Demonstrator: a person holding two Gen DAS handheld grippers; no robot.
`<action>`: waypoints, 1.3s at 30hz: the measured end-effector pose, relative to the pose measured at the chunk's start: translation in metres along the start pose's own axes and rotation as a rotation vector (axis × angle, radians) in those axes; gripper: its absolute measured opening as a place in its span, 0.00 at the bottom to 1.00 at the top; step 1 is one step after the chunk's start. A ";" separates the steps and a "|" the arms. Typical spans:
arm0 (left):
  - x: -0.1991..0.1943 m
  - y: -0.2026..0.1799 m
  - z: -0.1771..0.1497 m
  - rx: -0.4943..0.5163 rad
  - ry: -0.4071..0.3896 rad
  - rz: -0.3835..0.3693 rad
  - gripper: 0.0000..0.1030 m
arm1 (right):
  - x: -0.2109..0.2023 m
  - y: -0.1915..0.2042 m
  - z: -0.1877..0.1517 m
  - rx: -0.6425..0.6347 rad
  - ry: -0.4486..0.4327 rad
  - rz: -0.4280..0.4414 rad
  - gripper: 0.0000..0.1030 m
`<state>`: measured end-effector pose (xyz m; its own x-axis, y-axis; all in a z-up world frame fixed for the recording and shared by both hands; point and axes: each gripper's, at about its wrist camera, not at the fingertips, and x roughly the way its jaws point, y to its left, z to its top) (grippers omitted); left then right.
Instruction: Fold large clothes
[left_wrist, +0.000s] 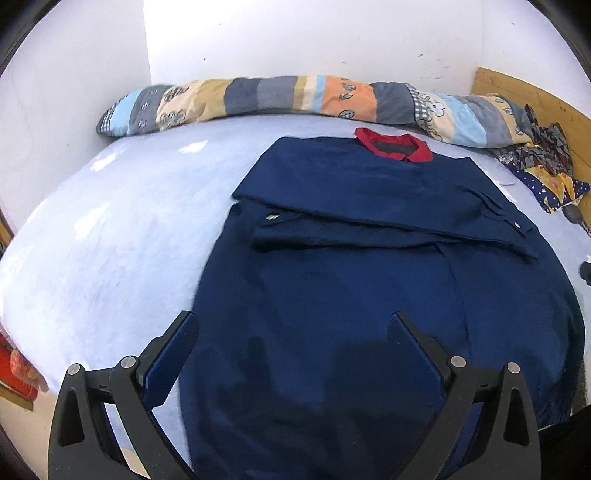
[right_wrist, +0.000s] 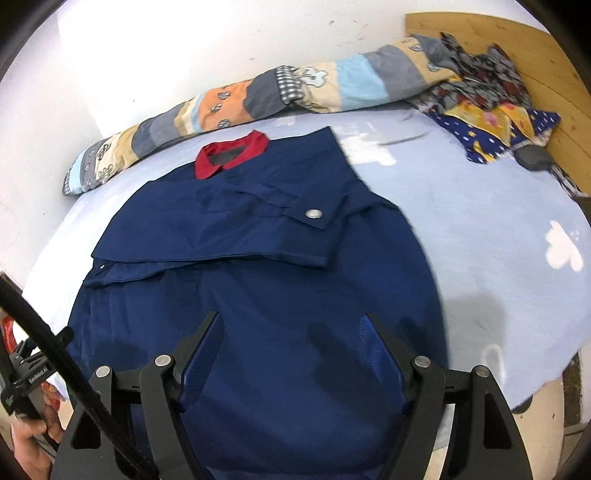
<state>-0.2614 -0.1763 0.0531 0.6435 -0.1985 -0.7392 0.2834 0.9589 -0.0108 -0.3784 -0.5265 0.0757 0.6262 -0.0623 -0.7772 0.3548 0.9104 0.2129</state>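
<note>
Left wrist view: the left tongs (left_wrist: 293, 325) hang wide apart and empty above the lower part of a navy jacket (left_wrist: 332, 295) spread flat on a pale blue bedsheet (left_wrist: 110, 240). In the right wrist view the right tongs (right_wrist: 293, 325) stand equally wide with nothing between them, over the same hem area; a hand (right_wrist: 26, 439) grips the other tool at lower left. Farther up, both sleeves lie folded across the jacket's chest, a metal snap (right_wrist: 314, 213) showing on one cuff. Beyond sits the red collar (right_wrist: 231, 153), then a rolled striped quilt (left_wrist: 295, 98) against the white wall, with patterned cloths (right_wrist: 491, 110) by the wooden headboard (right_wrist: 546, 55).
</note>
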 end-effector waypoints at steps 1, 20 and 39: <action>0.001 0.008 -0.001 -0.013 0.013 -0.005 0.99 | -0.003 -0.008 -0.002 0.017 0.004 0.006 0.78; 0.037 0.110 -0.037 -0.337 0.310 -0.073 0.98 | 0.004 -0.144 -0.073 0.533 0.247 0.089 0.79; -0.002 0.127 -0.025 -0.297 0.223 -0.107 0.98 | -0.004 -0.082 -0.114 0.449 0.257 0.318 0.16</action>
<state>-0.2449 -0.0490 0.0364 0.4415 -0.2831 -0.8515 0.1009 0.9586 -0.2664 -0.4897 -0.5540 -0.0060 0.5818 0.3366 -0.7405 0.4707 0.6031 0.6440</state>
